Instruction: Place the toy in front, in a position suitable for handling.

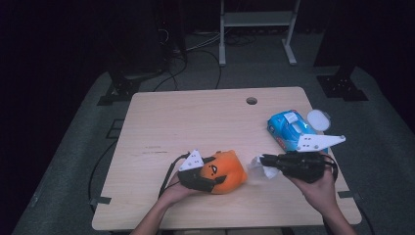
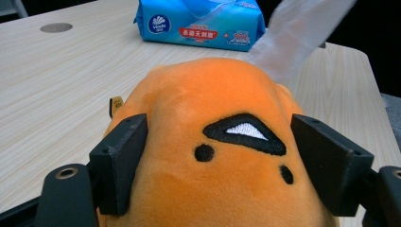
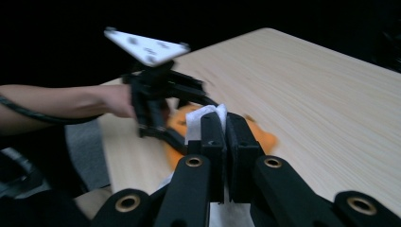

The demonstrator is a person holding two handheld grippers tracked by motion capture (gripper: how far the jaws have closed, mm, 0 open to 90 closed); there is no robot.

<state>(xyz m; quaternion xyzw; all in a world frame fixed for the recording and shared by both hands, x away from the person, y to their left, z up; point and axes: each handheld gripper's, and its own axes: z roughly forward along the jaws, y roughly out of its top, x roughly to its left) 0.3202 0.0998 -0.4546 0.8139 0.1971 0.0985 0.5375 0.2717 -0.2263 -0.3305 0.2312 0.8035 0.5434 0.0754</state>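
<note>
On the worktop (image 1: 161, 122), the left gripper (image 1: 208, 177) clamped the orange plush toy (image 1: 226, 171) (jaws either side), while the right gripper (image 1: 262, 160) pinched a white tissue (image 1: 260, 169).

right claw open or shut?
Shut on the white wipe: in the right gripper view the right claw has its jaws pressed together with the sheet pinched between them.

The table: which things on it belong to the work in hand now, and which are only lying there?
In use:
plush toy, held by the left gripper
white wipe, held by the right gripper

Lying about:
wipes pack
white lid
</note>
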